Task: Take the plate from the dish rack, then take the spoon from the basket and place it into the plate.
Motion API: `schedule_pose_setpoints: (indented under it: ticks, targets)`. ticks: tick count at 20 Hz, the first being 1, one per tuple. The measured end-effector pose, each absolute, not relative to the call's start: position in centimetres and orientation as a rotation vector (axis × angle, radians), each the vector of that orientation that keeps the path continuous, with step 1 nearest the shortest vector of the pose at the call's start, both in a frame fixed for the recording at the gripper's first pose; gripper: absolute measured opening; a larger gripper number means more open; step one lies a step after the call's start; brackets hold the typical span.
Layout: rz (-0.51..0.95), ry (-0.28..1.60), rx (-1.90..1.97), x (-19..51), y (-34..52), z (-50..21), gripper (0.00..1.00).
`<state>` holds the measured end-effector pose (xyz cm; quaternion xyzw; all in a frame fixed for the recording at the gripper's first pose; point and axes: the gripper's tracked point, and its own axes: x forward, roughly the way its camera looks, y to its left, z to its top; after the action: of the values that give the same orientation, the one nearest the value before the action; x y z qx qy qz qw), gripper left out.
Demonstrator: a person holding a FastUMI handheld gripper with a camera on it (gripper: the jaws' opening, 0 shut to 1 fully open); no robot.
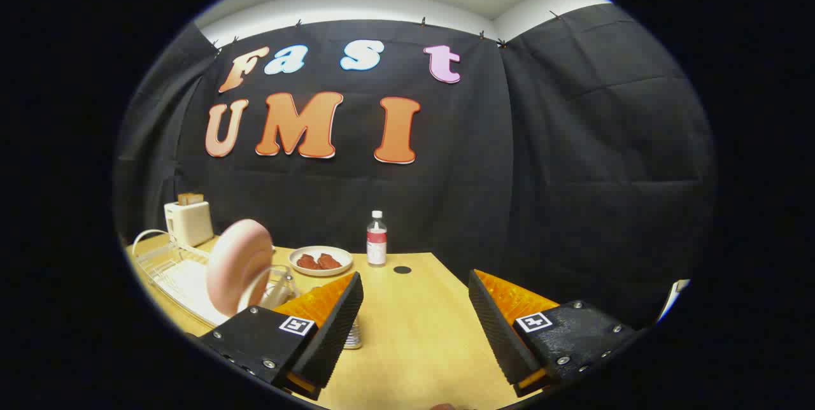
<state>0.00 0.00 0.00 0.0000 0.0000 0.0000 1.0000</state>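
Gripper view: the gripper (414, 321) hangs over the table (414, 346), fingers spread wide with nothing between them. The pink plate (237, 267) stands on edge in the rack (169, 270) at the table's left edge, ahead and left of the left finger; reaching it likely means swinging left

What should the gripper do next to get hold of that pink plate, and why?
Probably swing toward the pink plate and move in. The gripper is open with nothing between its fingers, only bare table ahead. The plate stands on edge in the dish rack, off beyond the left finger, so it isn't lined up between the fingers yet.
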Motion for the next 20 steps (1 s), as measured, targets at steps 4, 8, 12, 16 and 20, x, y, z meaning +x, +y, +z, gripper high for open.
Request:
schedule_pose_setpoints:
  ticks: [4,8,12,16,20]
  targets:
    - [0.020,-0.001,0.037,-3.4,3.8,0.5,0.99]
    - [0.027,0.030,0.092,-6.1,6.7,-0.6,0.99]
    - [0.010,0.081,0.131,-8.9,8.6,-3.8,0.99]
    - [0.013,0.137,0.086,-10.0,9.2,-6.9,0.99]
    - [0.030,0.132,0.072,-10.6,9.8,-7.1,0.99]
